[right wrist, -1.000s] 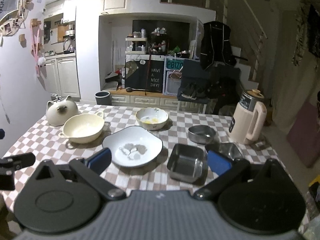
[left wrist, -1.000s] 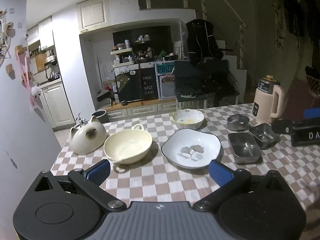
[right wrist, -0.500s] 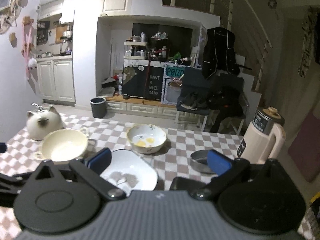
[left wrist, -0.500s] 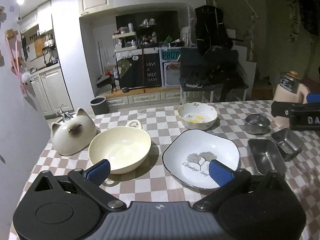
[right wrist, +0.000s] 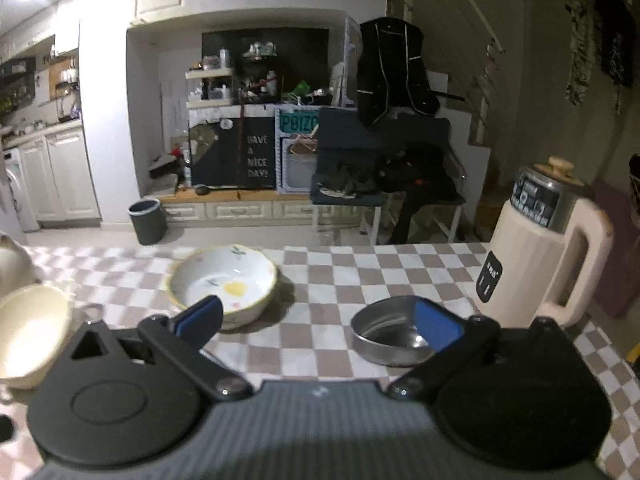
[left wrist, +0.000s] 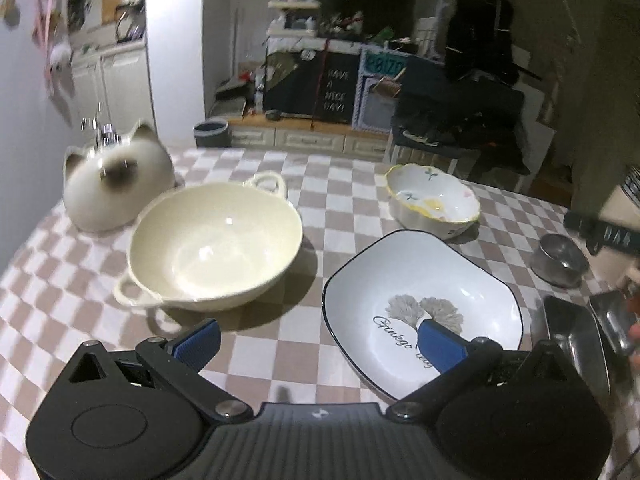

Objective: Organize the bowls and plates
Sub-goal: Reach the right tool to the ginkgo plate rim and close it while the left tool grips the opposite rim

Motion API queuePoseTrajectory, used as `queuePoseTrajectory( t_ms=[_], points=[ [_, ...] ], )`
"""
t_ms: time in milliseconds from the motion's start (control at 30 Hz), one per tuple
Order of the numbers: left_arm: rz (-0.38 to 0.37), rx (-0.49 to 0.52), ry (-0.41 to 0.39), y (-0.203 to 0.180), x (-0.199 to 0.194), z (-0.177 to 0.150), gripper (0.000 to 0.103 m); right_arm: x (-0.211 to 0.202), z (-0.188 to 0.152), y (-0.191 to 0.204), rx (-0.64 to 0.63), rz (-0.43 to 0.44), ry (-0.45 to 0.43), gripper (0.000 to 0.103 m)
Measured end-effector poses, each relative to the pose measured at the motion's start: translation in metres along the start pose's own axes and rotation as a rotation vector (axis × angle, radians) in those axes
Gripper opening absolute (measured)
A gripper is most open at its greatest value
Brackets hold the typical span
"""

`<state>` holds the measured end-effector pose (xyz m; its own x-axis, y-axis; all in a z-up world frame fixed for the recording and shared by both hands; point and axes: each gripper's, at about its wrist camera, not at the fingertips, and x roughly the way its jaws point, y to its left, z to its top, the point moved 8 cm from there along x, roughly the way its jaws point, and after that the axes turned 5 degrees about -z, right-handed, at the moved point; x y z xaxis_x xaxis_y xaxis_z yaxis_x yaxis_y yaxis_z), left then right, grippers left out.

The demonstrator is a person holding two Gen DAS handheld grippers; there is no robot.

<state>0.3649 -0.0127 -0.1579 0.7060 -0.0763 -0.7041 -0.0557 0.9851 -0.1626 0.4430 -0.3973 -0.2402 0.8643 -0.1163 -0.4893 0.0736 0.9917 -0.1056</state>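
Over the checkered desk (left wrist: 304,196), left gripper (left wrist: 320,338): spread wide, holding nothing. At its 1 o'clock, just ahead, white ginkgo plate (left wrist: 416,280); at 11 o'clock, cream two-handled bowl (left wrist: 216,240); further at 10 o'clock, cat-shaped lid (left wrist: 116,184); far at 1 o'clock, floral bowl (left wrist: 432,200). Right gripper (right wrist: 318,320): likewise spread, empty. At its 11 o'clock, the floral bowl; at 1 o'clock, round steel bowl (right wrist: 388,340); at 2 o'clock, beige kettle (right wrist: 548,248).
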Motion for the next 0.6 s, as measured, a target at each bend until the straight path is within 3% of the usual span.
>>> queuePoseTrajectory(
  t_ms=[133, 400, 500, 600],
  points=[
    [-0.058, -0.113, 0.069, 0.003, 0.022, -0.013, 0.103, 0.037, -0.008, 0.000, -0.043, 0.009, 0.052, 0.103],
    [-0.108, -0.218, 0.142, -0.011, 0.052, -0.019, 0.103, 0.078, -0.009, 0.004, -0.021, 0.285, 0.168, 0.103],
    [-0.133, -0.266, 0.162, -0.012, 0.058, -0.020, 0.103, 0.094, -0.009, 0.006, 0.040, 0.343, 0.231, 0.103],
    [-0.168, -0.328, 0.191, -0.012, 0.064, -0.021, 0.103, 0.108, -0.013, 0.013, 0.036, 0.380, 0.275, 0.092]
  ],
)
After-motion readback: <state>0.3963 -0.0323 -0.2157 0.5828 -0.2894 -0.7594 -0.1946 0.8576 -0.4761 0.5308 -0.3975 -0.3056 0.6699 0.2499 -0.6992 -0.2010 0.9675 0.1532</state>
